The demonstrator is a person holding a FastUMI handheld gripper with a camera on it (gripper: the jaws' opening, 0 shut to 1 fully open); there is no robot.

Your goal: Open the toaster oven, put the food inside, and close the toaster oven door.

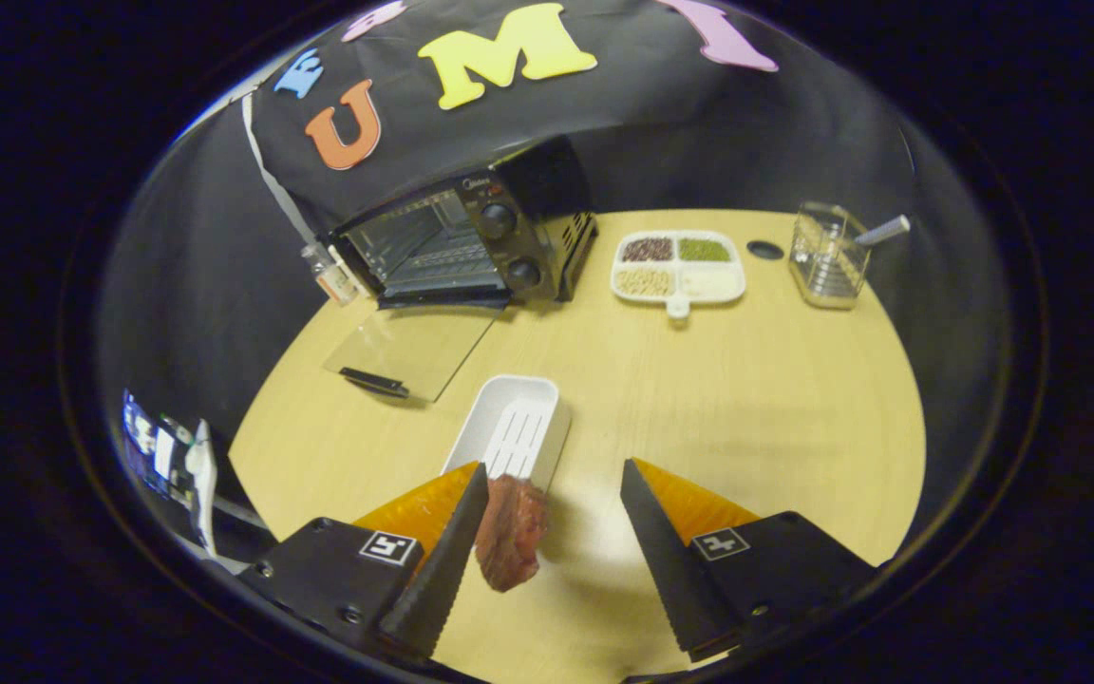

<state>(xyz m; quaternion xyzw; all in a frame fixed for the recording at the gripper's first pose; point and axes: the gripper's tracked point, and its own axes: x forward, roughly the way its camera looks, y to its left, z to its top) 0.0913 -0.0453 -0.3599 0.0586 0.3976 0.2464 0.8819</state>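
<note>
Between the two fingers of the gripper (555, 475), which stand wide apart above the wooden table (775, 418), lies a reddish-brown piece of food (510, 532). It sits right against the inner edge of the left finger, while a broad gap of bare table separates it from the right finger, so the fingers do not press on it from both sides. Whether the food rests on the table or clings to the left finger cannot be told.

Just ahead of the left fingertip, touching the far end of the food or nearly so, is a white rectangular tray (512, 429) with a slotted floor, set at a slant toward the oven. Beyond the tray, the toaster oven (467, 242) stands at the far left of the table against the dark wall, its glass door (411, 350) folded down flat onto the tabletop, dark handle nearest the gripper. The oven's cavity is open, with a wire rack visible inside and two knobs on its right panel. A small bottle (330, 273) stands at the oven's left corner.

To the right of the oven sits a white divided dish (678, 266) with four kinds of grains or beans. Further right are a small dark disc (764, 250) on the table and a clear holder (828, 255) with a utensil handle sticking out.
</note>
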